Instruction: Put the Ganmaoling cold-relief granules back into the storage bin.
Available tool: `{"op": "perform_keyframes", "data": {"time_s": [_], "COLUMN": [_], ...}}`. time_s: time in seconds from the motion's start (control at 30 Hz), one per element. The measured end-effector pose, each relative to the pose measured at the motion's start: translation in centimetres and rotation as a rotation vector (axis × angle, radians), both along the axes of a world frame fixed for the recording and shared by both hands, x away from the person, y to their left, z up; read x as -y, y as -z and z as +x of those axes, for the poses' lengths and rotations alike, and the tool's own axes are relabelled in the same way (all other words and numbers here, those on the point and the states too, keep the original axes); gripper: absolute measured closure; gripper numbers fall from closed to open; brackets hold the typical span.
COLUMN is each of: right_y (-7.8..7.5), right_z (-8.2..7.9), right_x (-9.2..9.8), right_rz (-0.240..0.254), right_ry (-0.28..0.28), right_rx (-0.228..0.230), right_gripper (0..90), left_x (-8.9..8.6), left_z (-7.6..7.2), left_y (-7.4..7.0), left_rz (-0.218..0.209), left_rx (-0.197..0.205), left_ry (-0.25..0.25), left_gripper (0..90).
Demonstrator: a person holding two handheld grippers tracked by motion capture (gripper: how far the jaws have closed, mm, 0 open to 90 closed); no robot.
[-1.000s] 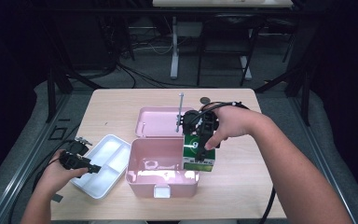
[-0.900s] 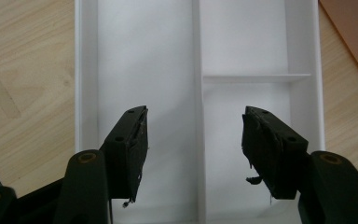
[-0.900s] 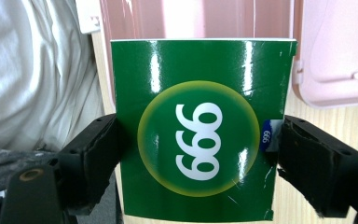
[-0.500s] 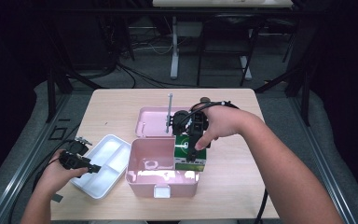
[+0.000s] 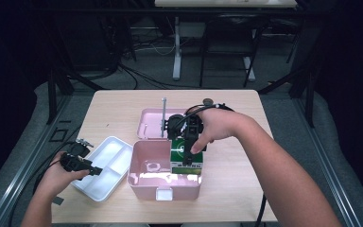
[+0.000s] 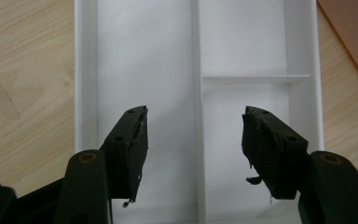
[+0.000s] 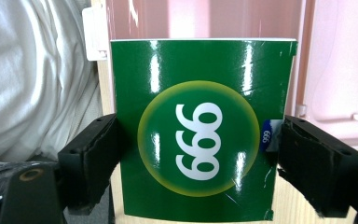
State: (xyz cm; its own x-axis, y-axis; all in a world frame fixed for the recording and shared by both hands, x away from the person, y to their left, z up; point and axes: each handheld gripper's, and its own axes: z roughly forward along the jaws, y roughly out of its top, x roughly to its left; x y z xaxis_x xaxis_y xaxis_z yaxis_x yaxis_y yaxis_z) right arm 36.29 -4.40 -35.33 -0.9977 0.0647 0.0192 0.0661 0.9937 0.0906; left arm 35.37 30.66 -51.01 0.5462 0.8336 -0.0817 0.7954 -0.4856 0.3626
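Note:
In the high view, an open pink box (image 5: pixel 144 177) stands at the table's front middle, with its lid (image 5: pixel 149 124) lying flat behind it. My right gripper (image 5: pixel 188 163) is shut on a glossy green carton (image 5: pixel 178 152) marked 999 and holds it upright at the right end of the pink box. In the right gripper view the green carton (image 7: pixel 200 130) sits between both pads (image 7: pixel 100 149), with the pink box wall (image 7: pixel 328 70) behind it. My left gripper (image 5: pixel 86 166) hovers open over the white divided tray (image 5: pixel 108 182). In the left gripper view the left gripper (image 6: pixel 196 112) holds nothing above the tray (image 6: pixel 168 56).
A small dark round object (image 5: pixel 208 100) lies near the table's back edge. Inside the pink box a small moulded ring (image 5: pixel 152 165) shows on the floor. Bare wooden tabletop (image 5: pixel 246 189) lies right of the box. Cables trail off the left table edge.
My right gripper has carried the green carton left and down, from beside the pink box's right edge into its right end. The left gripper has stayed over the tray.

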Motion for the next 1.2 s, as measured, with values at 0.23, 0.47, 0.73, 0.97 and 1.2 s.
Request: {"op": "perform_keyframes", "data": {"time_s": [0.23, 0.47, 0.73, 0.97, 1.2], "right_y": [0.9, 1.5, 2.7, 4.0, 5.3], "right_z": [0.2, 0.2, 0.3, 0.5, 0.7], "right_x": [-0.5, -0.7, -1.0, -1.1, -1.3], "right_rz": [-0.006, -0.014, -0.011, -0.010, -0.012], "right_ry": [-0.014, -0.022, -0.021, -0.018, -0.020], "right_rx": [-0.008, -0.006, -0.016, -0.025, -0.023], "right_gripper": [16.1, 16.1, 16.1, 16.1, 16.1], "left_x": [0.0, -0.1, 0.0, 0.0, 0.0], "left_z": [0.0, 0.0, 0.0, 0.0, 0.0], "left_y": [0.0, 0.0, 0.0, 0.0, 0.1], "left_rz": [0.000, 0.002, 0.003, 0.000, 0.006], "left_rx": [0.001, 0.001, 0.000, 0.000, 0.000], "left_ry": [0.000, 0.002, 0.004, 0.000, 0.006], "left_gripper": [41.1, 41.1, 41.1, 41.1, 41.1]}}
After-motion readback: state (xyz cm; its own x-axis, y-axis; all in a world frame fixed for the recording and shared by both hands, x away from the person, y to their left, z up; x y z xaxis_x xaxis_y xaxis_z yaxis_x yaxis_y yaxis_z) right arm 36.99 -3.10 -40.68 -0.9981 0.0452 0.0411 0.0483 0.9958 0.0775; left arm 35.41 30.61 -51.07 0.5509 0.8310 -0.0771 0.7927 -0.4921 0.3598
